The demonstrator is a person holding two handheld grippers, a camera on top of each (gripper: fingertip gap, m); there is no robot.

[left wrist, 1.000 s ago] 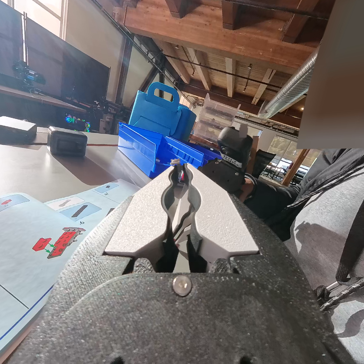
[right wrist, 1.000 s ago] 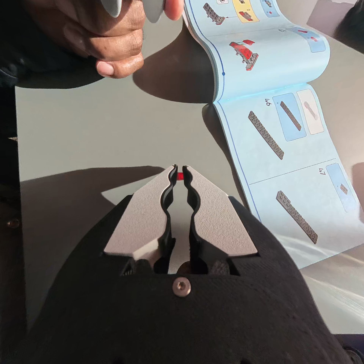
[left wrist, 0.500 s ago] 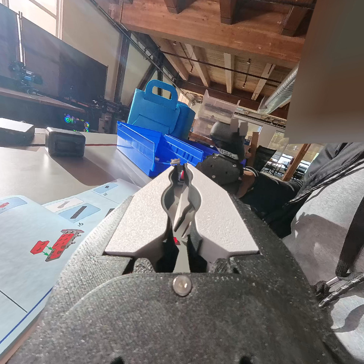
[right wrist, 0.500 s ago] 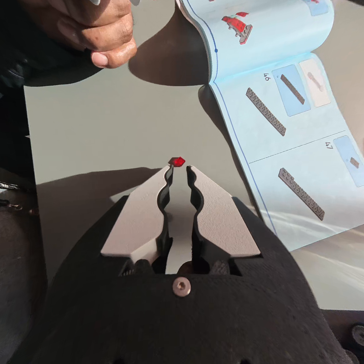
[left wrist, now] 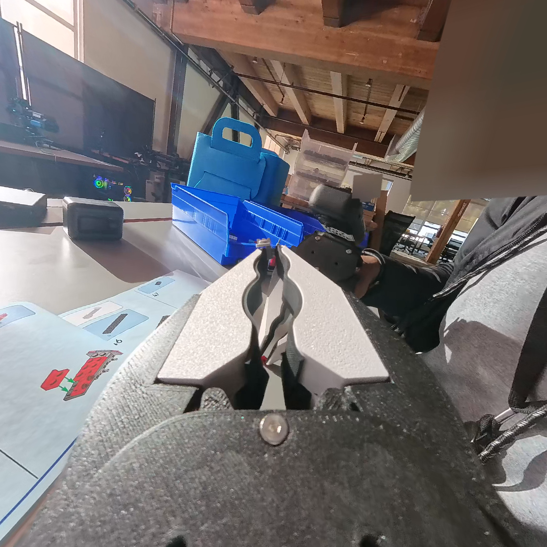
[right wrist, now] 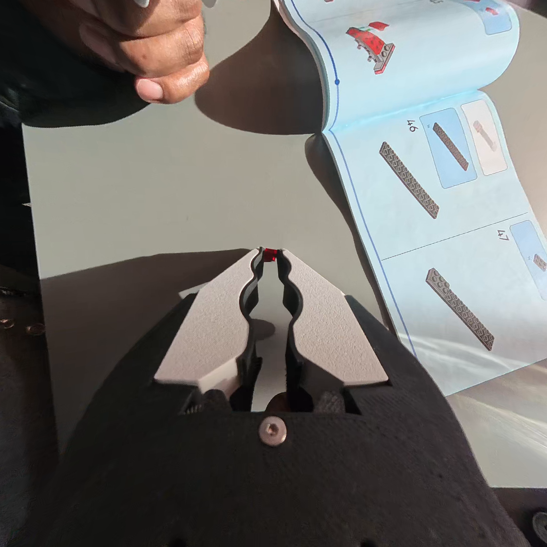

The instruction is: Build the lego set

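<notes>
Our right gripper (right wrist: 270, 254) pinches a small red brick (right wrist: 270, 254) above the surface (right wrist: 148, 189), left of the booklet (right wrist: 444, 207) | our left gripper (left wrist: 270, 254) clamps a small red-and-grey assembly (left wrist: 268, 257), booklet to its left

My right tool (right wrist: 270, 254): grey fingers, black textured body; red piece (right wrist: 270, 255) at tips. Left tool (left wrist: 270, 254): same grey/black. Table (right wrist: 154, 189) grey. Instruction booklet (right wrist: 438, 183) pale blue, dark-grey plate drawings. Bin (left wrist: 236, 219) bright blue.
</notes>
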